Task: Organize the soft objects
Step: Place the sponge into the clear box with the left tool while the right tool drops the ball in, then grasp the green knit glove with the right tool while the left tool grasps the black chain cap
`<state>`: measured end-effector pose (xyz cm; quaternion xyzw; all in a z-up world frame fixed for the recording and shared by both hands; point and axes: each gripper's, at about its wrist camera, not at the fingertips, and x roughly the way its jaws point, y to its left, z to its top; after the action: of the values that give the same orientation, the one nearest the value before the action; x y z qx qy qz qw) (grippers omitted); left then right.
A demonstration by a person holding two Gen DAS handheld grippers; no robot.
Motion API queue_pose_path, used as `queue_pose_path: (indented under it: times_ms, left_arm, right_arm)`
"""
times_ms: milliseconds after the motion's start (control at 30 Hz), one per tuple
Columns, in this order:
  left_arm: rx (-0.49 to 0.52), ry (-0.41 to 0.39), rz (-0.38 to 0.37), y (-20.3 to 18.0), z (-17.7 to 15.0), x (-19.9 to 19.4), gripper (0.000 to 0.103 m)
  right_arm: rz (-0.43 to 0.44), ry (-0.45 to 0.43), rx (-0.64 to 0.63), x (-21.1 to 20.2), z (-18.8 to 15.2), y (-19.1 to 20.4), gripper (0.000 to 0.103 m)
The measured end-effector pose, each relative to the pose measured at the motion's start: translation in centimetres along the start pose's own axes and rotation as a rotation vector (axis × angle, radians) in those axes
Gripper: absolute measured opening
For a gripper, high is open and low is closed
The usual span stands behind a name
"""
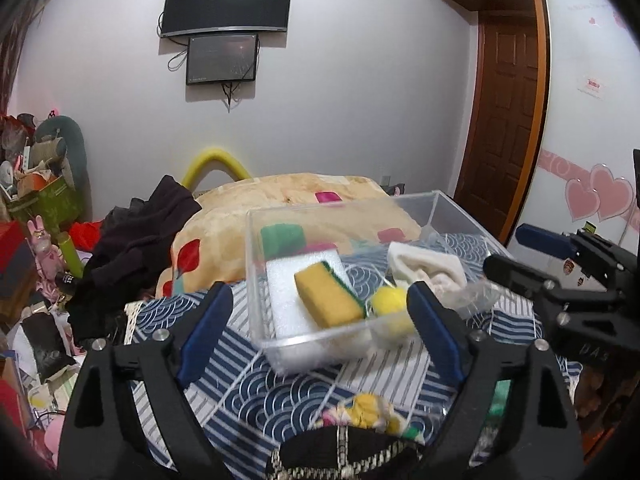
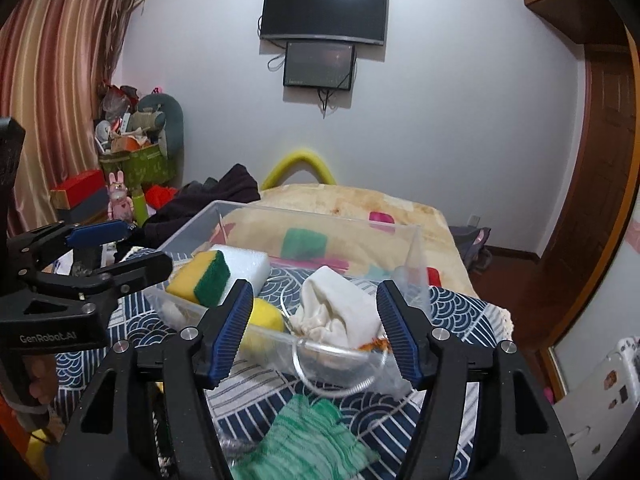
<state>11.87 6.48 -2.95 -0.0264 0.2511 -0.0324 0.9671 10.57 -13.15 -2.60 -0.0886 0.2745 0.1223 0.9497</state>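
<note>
My box point(image 1: 256, 280) already holds sponge point(image 1: 328, 300), ball point(image 1: 387, 300) and pouch point(image 1: 428, 268) — green cloth point(image 2: 308, 436) remains outside; both tongs point(image 1: 316, 340) point(image 2: 316, 336) gape empty.

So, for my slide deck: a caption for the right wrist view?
Open right gripper before a clear box holding sponge, yellow ball and cloth pouch.

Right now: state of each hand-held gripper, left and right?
Left hand-held gripper: open, nothing held; the clear box sits beyond its fingers.
Right hand-held gripper: open, nothing held; white cloth pouch lies in the box ahead.
</note>
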Motion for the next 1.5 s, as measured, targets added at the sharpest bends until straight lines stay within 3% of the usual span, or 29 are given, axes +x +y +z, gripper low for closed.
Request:
queue_pose_path:
  times_ms: [233, 500, 567, 767, 967, 1300, 1367, 1500]
  left_arm:
    - [0.004, 0.049, 0.014, 0.2, -3.4, -1.1, 0.09]
    - [-0.075, 0.153, -0.035, 0.9, -7.4, -0.3, 0.089]
    - [-0.08, 0.179, -0.045, 0.7, -8.1, 0.0, 0.083]
    - [-0.083, 0.205, -0.053, 0.2, -9.8, 0.3, 0.077]
    - [-0.052, 0.193, -0.039, 0.0, -10.6, -0.3, 0.065]
    - [-0.027, 0.158, -0.006, -0.3, -11.0, -1.5, 0.029]
    - [-0.031, 0.153, -0.014, -0.2, -10.7, -1.8, 0.023]
    - [-0.041, 0.144, -0.031, 0.0, -10.2, -2.5, 0.019]
  right_arm:
    - [0.017, 0.004, 0.052, -1.5, -2.0, -0.5, 0.062]
    - [0.026, 0.093, 0.093, -0.6, -5.1, -0.7, 0.062]
    - [0.034, 0.126, 0.1, -0.1, -6.0, -0.6, 0.062]
    - [0.04, 0.195, 0.106, 0.7, -8.5, -0.2, 0.062]
    - [0.054, 0.203, 0.134, 0.3, -9.1, -0.5, 0.062]
    - [0.07, 0.188, 0.099, -0.2, -9.3, 0.4, 0.023]
    - [0.065, 0.176, 0.096, -0.6, -9.1, 0.4, 0.019]
    - [0.062, 0.147, 0.096, -1.5, -8.6, 0.2, 0.016]
